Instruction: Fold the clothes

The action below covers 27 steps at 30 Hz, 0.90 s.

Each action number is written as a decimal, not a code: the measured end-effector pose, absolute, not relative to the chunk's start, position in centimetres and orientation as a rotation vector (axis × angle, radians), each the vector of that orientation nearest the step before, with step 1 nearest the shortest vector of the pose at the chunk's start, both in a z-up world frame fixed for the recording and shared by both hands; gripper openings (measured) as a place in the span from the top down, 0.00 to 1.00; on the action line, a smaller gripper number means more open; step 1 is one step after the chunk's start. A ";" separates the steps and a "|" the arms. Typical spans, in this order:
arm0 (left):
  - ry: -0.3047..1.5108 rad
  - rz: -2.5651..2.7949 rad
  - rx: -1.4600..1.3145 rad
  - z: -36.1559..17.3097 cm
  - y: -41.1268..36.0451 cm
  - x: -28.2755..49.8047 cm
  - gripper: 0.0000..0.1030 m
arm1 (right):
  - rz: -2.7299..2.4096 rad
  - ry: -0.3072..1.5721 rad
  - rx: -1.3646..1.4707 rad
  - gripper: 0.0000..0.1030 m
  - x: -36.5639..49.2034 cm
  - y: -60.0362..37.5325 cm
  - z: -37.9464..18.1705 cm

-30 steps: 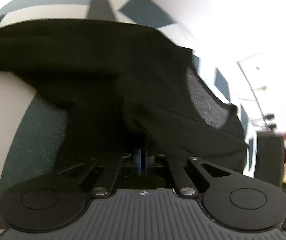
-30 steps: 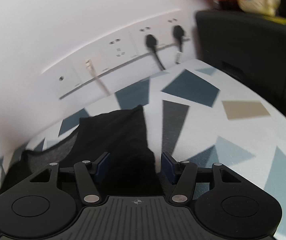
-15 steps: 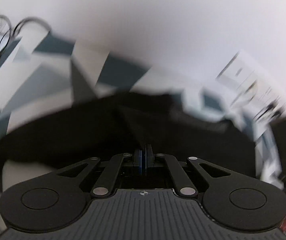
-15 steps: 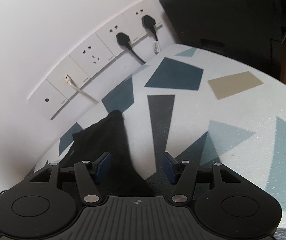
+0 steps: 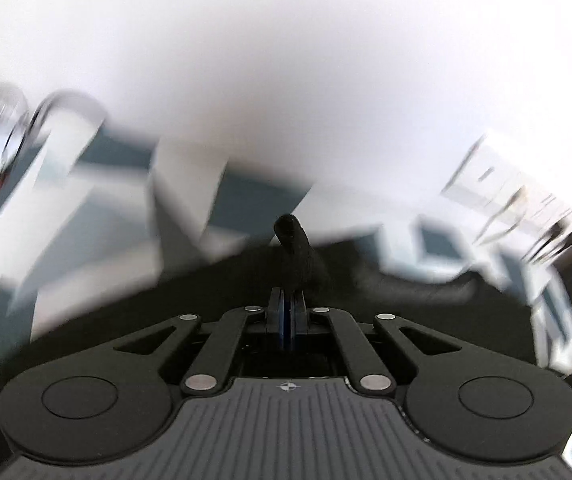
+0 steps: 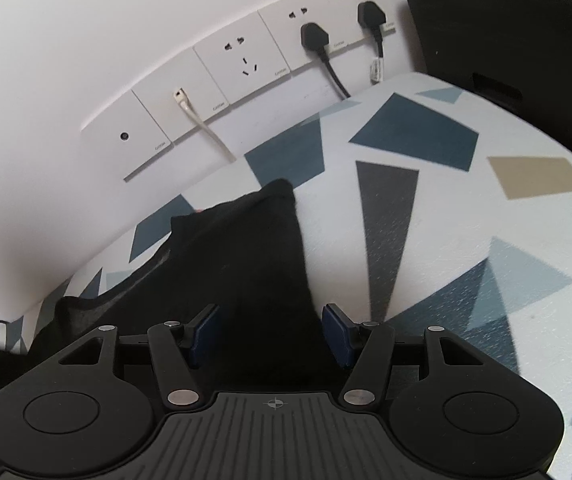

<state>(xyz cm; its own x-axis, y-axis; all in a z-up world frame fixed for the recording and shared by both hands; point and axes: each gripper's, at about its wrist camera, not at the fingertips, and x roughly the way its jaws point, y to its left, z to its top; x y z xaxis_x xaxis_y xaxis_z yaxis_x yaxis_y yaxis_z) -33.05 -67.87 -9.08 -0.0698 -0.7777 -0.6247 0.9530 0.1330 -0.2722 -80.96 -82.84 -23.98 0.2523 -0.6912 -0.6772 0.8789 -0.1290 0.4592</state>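
On the patterned sheet (image 6: 426, 240) lies the black garment (image 6: 245, 264) | left gripper (image 5: 287, 300) pinched shut on a fold of it | right gripper (image 6: 271, 334) jaws apart over the cloth, pads clear.

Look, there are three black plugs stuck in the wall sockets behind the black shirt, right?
Not quite: the right wrist view shows two black plugs in the wall sockets, not three. They are behind the black shirt.

White cloth-covered surface (image 6: 426, 240) (blue, grey, tan shapes), black garment (image 6: 245, 264) lying on it
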 end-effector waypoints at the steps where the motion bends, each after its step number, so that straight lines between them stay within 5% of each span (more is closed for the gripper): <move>1: 0.734 -1.476 0.283 -8.6 -67.9 -33.1 0.97 | -1.365 0.241 1.020 0.49 -80.8 -82.9 -24.0; 7: 0.964 -1.334 0.382 -15.0 -69.5 -30.7 0.96 | -1.366 0.301 0.949 0.48 -79.8 -82.9 -23.7; 9: 0.974 -1.317 0.426 -16.0 -69.2 -30.8 0.89 | -1.371 0.331 0.918 0.45 -79.5 -82.9 -23.7; 13: 0.944 -1.336 0.483 -16.2 -69.0 -31.7 0.72 | -1.377 0.422 0.857 0.43 -78.4 -83.2 -24.3; 17: 0.852 -1.368 0.603 -15.6 -69.1 -33.1 0.70 | -1.438 0.573 0.718 0.66 -77.2 -83.6 -24.9; 27: 0.696 -1.380 0.732 -15.1 -68.3 -32.8 0.48 | -1.531 0.570 0.730 0.59 -78.3 -84.0 -24.5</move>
<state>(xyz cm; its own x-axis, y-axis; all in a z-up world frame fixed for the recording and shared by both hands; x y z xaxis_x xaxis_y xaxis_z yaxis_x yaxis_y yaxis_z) -32.81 -68.30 -15.07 0.0698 -0.6010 -0.7962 0.9975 0.0496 0.0500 -78.32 -83.98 -24.49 -0.0145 -0.6770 -0.7358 0.9934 -0.0933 0.0663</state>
